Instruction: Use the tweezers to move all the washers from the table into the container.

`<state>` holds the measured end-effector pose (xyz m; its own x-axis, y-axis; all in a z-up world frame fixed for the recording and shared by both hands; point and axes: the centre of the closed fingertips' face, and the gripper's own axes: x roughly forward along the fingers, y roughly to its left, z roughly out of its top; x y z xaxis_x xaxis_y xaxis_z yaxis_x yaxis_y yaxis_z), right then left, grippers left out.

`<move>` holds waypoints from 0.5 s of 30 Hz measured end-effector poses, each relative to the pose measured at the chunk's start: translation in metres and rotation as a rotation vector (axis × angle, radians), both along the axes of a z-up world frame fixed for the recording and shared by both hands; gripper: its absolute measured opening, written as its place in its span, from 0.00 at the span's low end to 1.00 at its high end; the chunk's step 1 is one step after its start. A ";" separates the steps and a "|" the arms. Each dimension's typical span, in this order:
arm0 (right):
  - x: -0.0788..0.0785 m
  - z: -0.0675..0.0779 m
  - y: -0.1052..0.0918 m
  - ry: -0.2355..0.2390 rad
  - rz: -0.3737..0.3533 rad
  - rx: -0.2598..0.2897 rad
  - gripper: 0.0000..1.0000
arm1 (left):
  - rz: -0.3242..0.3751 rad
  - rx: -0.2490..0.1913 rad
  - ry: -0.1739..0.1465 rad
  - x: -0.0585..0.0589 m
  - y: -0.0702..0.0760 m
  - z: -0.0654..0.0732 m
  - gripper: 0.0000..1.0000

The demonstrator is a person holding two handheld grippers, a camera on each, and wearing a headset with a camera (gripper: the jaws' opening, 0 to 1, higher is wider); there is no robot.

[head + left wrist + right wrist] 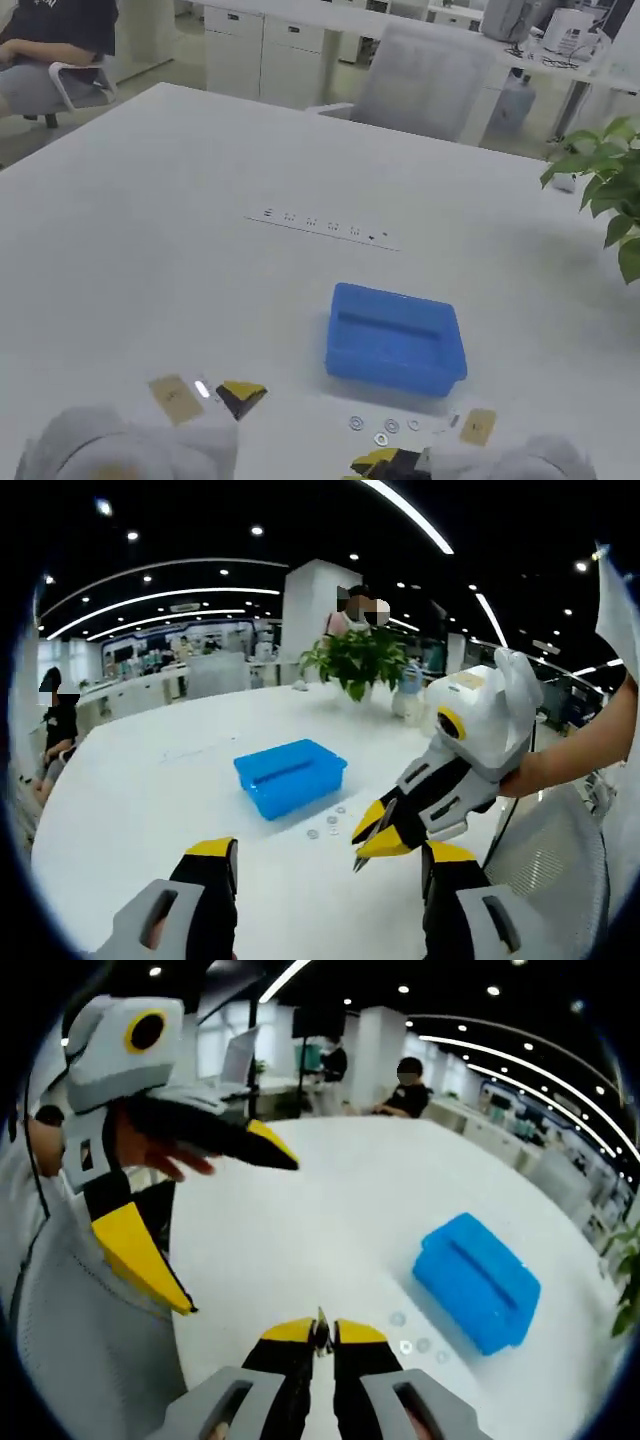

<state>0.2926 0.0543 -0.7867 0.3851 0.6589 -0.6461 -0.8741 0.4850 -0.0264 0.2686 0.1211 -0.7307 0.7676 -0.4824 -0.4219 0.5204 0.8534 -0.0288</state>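
Washers by the container might get flicked away if pinched crooked
Tweezers are clamped in the right hand-held gripper; the left hand-held gripper is held wide, empty.

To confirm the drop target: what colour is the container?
Blue. The container shows best in the head view.
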 end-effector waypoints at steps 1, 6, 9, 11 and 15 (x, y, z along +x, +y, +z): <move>0.008 0.003 -0.003 0.003 -0.022 0.013 0.03 | 0.044 0.020 -0.022 -0.001 0.011 0.001 0.84; 0.037 0.008 -0.010 0.034 -0.096 0.074 0.03 | 0.148 0.076 0.038 -0.014 0.039 -0.016 0.89; 0.050 0.007 -0.012 0.036 -0.114 0.081 0.03 | 0.207 0.090 0.085 -0.022 0.047 -0.030 0.91; 0.057 0.005 -0.011 0.039 -0.119 0.085 0.03 | 0.216 0.160 0.123 -0.028 0.052 -0.040 0.91; 0.065 -0.003 -0.007 0.042 -0.112 0.063 0.04 | 0.232 0.149 0.066 -0.025 0.054 -0.034 0.94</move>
